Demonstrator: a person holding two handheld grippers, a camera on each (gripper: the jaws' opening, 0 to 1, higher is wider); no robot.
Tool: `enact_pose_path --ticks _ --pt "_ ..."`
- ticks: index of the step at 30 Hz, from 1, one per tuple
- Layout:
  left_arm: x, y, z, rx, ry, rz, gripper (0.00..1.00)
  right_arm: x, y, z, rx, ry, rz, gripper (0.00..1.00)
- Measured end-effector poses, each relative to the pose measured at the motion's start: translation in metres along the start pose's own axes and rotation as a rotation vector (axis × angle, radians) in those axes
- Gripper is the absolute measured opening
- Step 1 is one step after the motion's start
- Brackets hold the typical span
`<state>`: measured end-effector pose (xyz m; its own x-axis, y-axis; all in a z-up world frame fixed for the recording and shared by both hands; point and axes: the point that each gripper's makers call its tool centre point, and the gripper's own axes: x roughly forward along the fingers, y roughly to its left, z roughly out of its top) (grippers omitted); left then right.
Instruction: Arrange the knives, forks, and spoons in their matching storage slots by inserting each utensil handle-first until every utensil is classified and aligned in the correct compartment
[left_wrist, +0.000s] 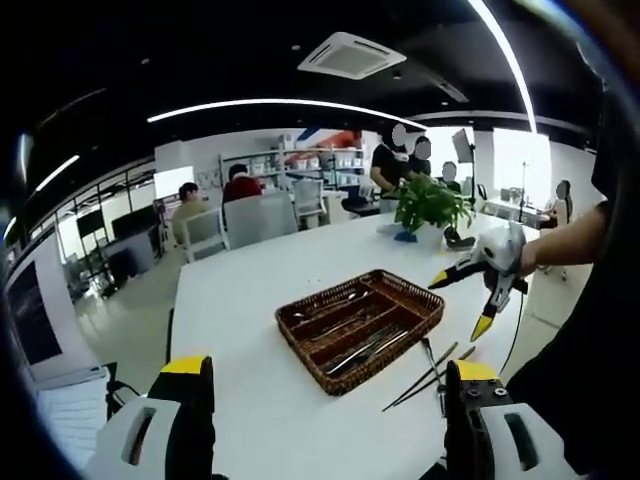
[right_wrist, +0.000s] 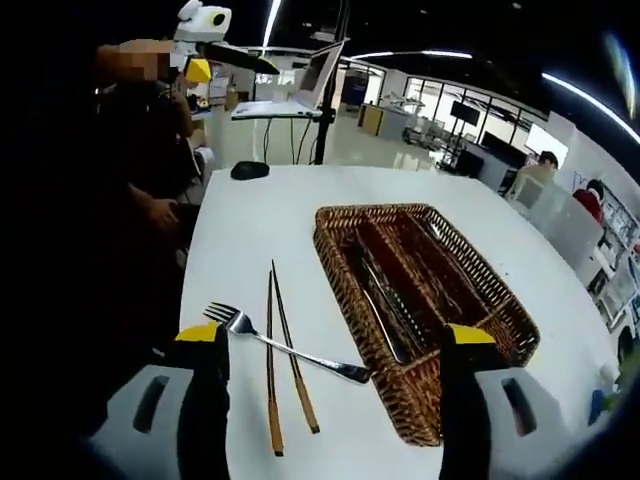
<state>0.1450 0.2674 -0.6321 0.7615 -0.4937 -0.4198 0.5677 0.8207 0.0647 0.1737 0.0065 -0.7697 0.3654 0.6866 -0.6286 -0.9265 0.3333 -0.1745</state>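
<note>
A brown wicker basket (left_wrist: 424, 297) with long compartments sits mid-table, and several metal utensils (left_wrist: 352, 338) lie inside it. Beside it on the white table lie a fork (left_wrist: 430, 362) and a pair of chopsticks (left_wrist: 424, 382). My left gripper (left_wrist: 328, 368) is open and empty, hovering short of the basket. My right gripper (left_wrist: 462, 303) hangs open above the table past the fork. In the right gripper view, the right gripper (right_wrist: 334, 335) stands open over the fork (right_wrist: 290, 350), with the chopsticks (right_wrist: 272, 380) next to it and the basket (right_wrist: 338, 268) to the right. The left gripper (right_wrist: 205, 45) is raised at the far side.
A potted plant (left_wrist: 430, 205) stands at the table's far end. A black mouse (right_wrist: 250, 170) lies near a laptop (right_wrist: 300, 85) on a stand. Chairs (left_wrist: 205, 232) and several people are around the room. The person's body lines the table edge by the fork.
</note>
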Motion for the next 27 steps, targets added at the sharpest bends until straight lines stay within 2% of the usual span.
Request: enact_pose_path --ticks 9,12,16,20,23,27 --pt "-0.002 0.006 -0.005 -0.005 0.011 0.019 1.0 0.02 0.012 -0.013 -0.031 0.037 0.051 0.82" --pt "-0.004 0.008 -0.008 -0.009 0.015 0.027 1.0 0.027 0.02 -0.019 -0.056 0.06 0.089 0.74" --pt "-0.005 0.011 -0.011 -0.015 0.022 0.035 1.0 0.04 0.028 -0.026 -0.094 0.081 0.118 0.69" --pt "-0.006 0.011 -0.009 -0.016 0.021 0.039 1.0 0.05 0.032 -0.032 -0.093 0.088 0.131 0.64" --pt "-0.007 0.013 -0.009 -0.016 0.023 0.042 1.0 0.057 0.039 -0.041 -0.12 0.114 0.155 0.59" --pt "-0.008 0.014 -0.008 -0.018 0.023 0.046 1.0 0.065 0.039 -0.047 -0.137 0.138 0.153 0.51"
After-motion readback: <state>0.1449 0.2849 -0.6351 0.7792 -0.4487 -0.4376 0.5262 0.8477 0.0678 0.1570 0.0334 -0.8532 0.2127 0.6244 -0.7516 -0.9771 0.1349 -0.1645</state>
